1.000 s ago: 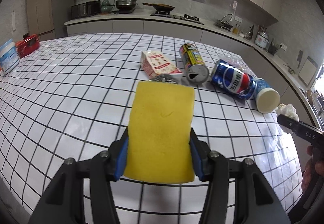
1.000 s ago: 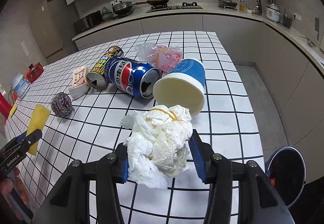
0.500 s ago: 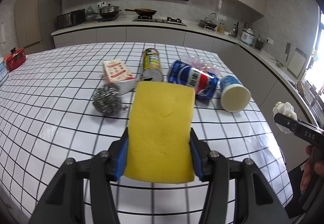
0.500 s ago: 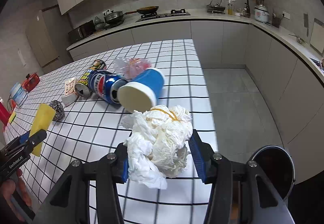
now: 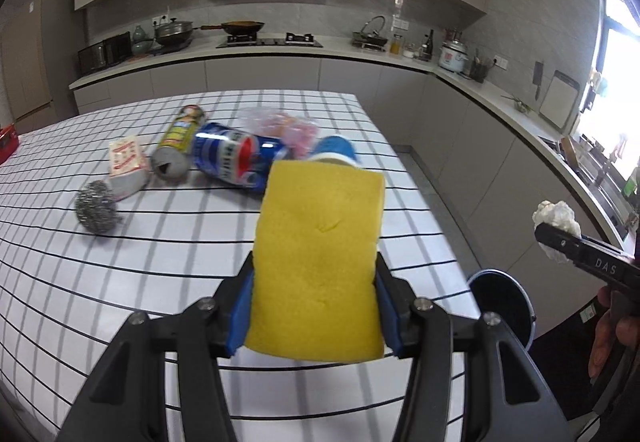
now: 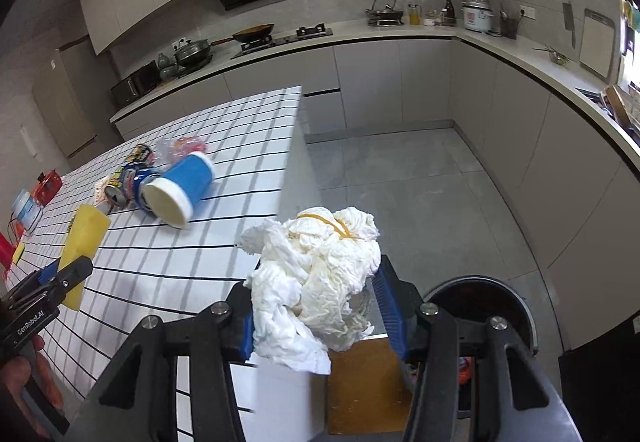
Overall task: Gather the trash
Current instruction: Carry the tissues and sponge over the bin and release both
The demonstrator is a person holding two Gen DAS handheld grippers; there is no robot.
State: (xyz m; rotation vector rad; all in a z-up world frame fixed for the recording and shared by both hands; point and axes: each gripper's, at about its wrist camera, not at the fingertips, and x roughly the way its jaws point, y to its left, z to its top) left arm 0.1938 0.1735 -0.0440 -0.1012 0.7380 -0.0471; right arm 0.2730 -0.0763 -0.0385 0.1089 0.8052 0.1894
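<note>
Status: two pieces in hand, neither binned yet.

Left tongs point(image 5: 316, 306) are clamped on the yellow sponge point(image 5: 320, 262), blue pads pressing both long edges, sponge lifted clear of the surface point(image 5: 160, 262). Right tongs point(image 6: 316, 318) are clamped on the crumpled white paper wad point(image 6: 316, 282) with a yellow rubber band across its top; the wad hangs past the right edge of the surface, over the floor.

Trash bin point(image 6: 500, 306): round, dark, open-topped, standing on the floor just right of the surface's near corner, below and to the right of the right tongs. The wad is near it but not yet over the opening. The sponge is further left, above the surface.

Left on the surface, far side, all lying in one cluster:
- blue paper cup point(image 6: 180, 188) on its side
- blue soda can point(image 5: 236, 158)
- yellow can point(image 5: 180, 146)
- pink plastic bag point(image 5: 288, 126)
- small carton point(image 5: 126, 166)
- steel wool ball point(image 5: 96, 206)

Judgement: early-to-mid. Next is two drops into the bin, then several more pick-and-carry rounds. I can't tell whether the steel wool counts as trash.
</note>
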